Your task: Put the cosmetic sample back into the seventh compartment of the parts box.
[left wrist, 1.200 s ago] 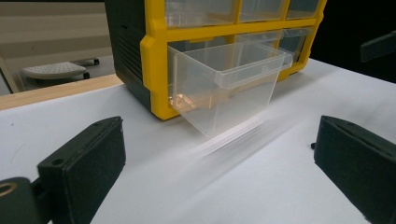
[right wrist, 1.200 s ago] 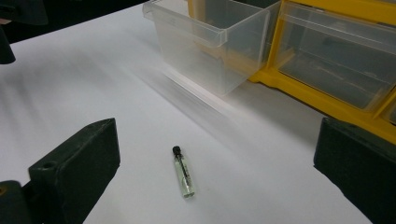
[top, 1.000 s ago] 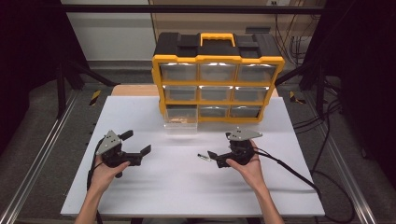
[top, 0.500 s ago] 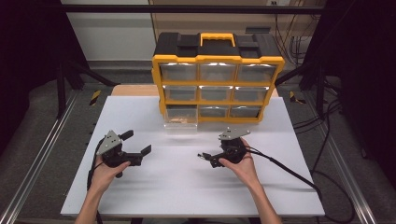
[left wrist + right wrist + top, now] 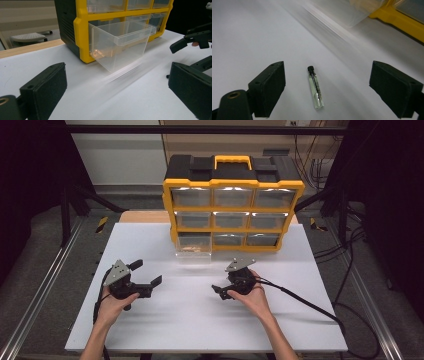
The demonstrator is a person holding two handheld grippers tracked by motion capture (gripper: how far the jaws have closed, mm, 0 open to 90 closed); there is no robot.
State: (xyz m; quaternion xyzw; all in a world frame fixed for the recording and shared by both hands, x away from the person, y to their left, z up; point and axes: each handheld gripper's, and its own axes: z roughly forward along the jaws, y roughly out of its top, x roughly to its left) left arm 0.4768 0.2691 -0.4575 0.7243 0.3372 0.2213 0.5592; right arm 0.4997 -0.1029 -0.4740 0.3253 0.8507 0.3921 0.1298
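Over the vial [image 5: 315, 87], the right gripper [image 5: 220, 292] tilts down, jaws released and closing.

Two black claws [image 5: 150, 287] [image 5: 220, 292] with flat square pads; grey three-cornered top plates; black trailing cables; bare forearms

A big yellow and black box of drawers [image 5: 233, 202] stands at the far side of the white table [image 5: 200, 320]. Its bottom left see-through drawer [image 5: 194, 249] is pulled out. Black cables [image 5: 350, 245] lie on the floor at the right.
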